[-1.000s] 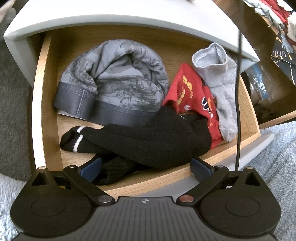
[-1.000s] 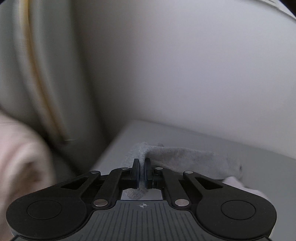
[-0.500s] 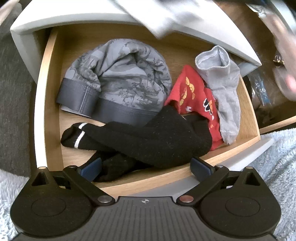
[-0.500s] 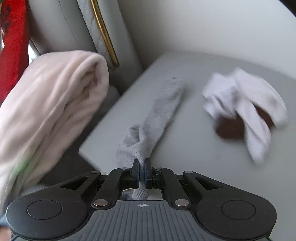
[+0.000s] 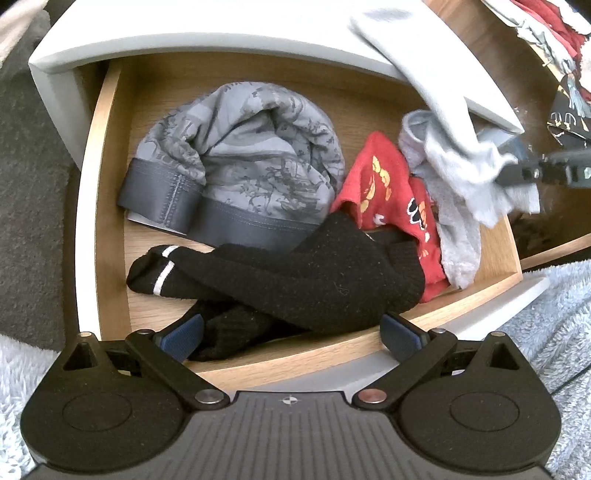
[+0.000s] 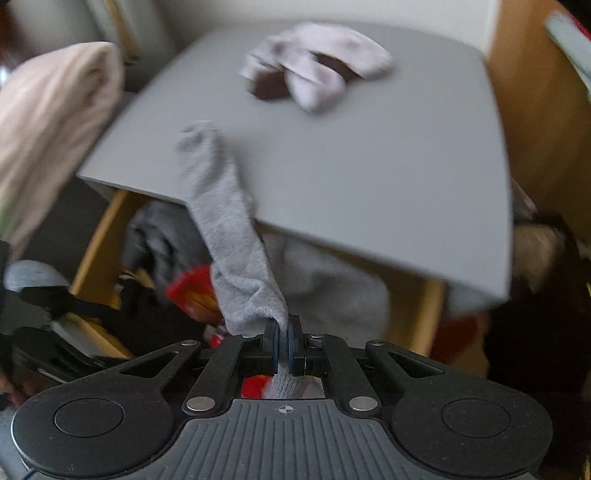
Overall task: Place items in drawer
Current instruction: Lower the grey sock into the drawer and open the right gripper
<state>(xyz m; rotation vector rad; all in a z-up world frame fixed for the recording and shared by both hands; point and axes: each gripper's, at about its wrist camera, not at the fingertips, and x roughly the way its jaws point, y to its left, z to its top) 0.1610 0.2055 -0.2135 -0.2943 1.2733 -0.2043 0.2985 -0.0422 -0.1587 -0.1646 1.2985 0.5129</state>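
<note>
The wooden drawer [image 5: 107, 192] stands pulled out under the grey cabinet top [image 6: 369, 166]. Inside lie a grey patterned garment [image 5: 251, 155], black socks [image 5: 303, 280], a red sock [image 5: 391, 199] and a grey sock [image 5: 458, 236]. My right gripper [image 6: 283, 341] is shut on another grey sock [image 6: 236, 251], which trails off the cabinet top's edge; in the left wrist view that sock [image 5: 436, 103] hangs over the drawer's right side, pinched by the right gripper [image 5: 517, 173]. My left gripper [image 5: 291, 332] is open at the drawer's front edge, its pads either side of the black socks.
A white and brown sock bundle [image 6: 317, 74] lies on the cabinet top. A pale pink blanket [image 6: 48, 125] hangs at the left. Fluffy grey carpet [image 5: 554, 317] lies in front of the drawer. More clothes [image 5: 546, 26] are heaped at the upper right.
The right gripper has pulled the grey sock across the cabinet top and over its front edge, above the drawer's right side. The left gripper has stayed at the drawer front.
</note>
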